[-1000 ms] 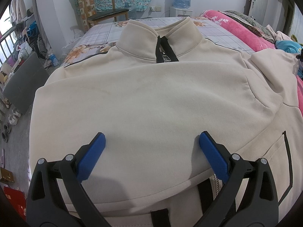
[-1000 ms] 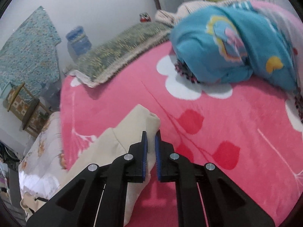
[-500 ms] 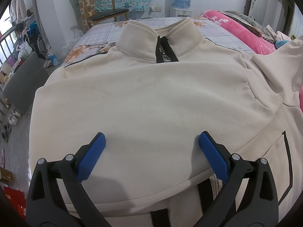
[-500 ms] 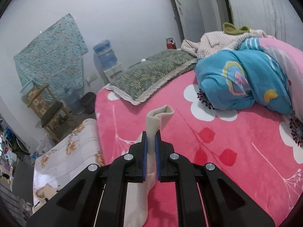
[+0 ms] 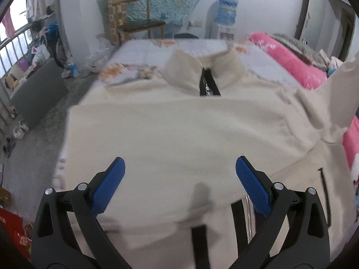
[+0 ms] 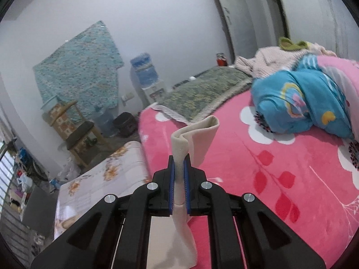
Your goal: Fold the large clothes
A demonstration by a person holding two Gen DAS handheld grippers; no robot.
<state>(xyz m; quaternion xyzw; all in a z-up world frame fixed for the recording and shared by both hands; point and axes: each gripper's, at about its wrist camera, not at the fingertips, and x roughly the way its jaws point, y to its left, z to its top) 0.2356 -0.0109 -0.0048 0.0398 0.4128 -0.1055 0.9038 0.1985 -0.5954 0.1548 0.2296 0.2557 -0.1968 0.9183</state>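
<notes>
Because it is thick, soft fleece, the cream jacket [image 5: 179,130] should drape heavily and suits hem or cuff grips. It lies across the bed [image 5: 143,51], filling mid-frame, with a black zip, somewhat blurred. Right tongs [image 6: 178,172] clamp its sleeve [image 6: 197,134]; left tongs [image 5: 179,168] gape apart above it.

No writing, label or number can be read anywhere (both views blurred).
</notes>
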